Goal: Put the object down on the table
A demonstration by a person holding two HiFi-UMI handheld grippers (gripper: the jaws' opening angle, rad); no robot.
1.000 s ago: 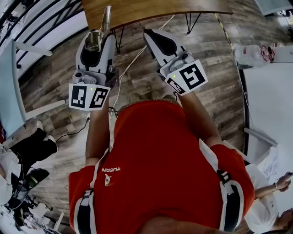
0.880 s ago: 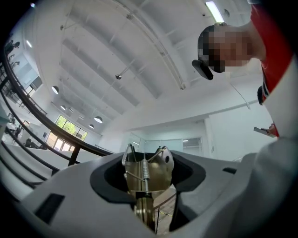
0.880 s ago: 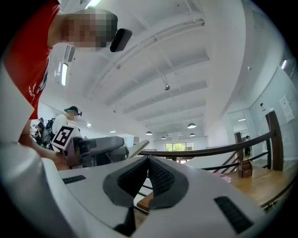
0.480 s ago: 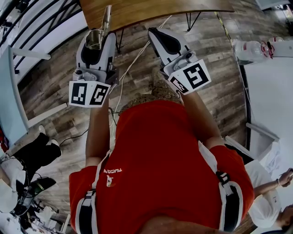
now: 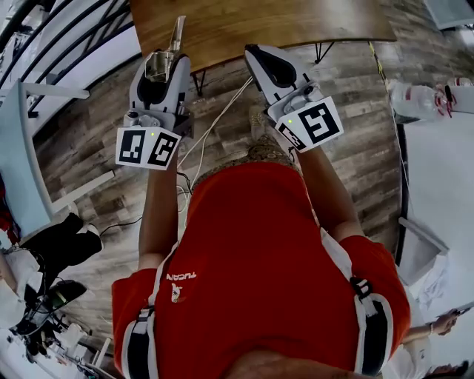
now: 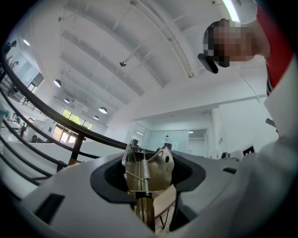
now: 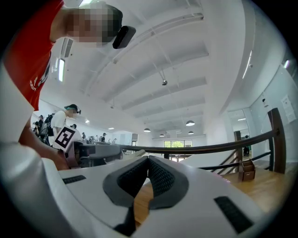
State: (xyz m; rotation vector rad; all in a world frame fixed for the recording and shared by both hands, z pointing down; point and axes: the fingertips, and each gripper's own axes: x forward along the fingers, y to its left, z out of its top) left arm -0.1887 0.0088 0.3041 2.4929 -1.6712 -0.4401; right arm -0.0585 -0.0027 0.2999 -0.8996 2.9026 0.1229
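Carry step, as I judge it: left tongs [image 5: 159, 72] grip a sprung metal utensil [image 6: 148, 173] by the wooden worktop's [image 5: 296, 26] near edge. Right tongs [image 5: 258, 55] are closed, empty. Next: reach over the worktop, lower, release.

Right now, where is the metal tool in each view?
Head view: upper left, the metal tool is clamped in the left gripper, its handle showing against the wooden table.
Left gripper view: the metal tool sits bottom centre, between the jaws.
Right gripper view: not clearly in it; only the left gripper shows, mid-left.
Shared landmark: the wooden table, probably also the wood between the right jaws.
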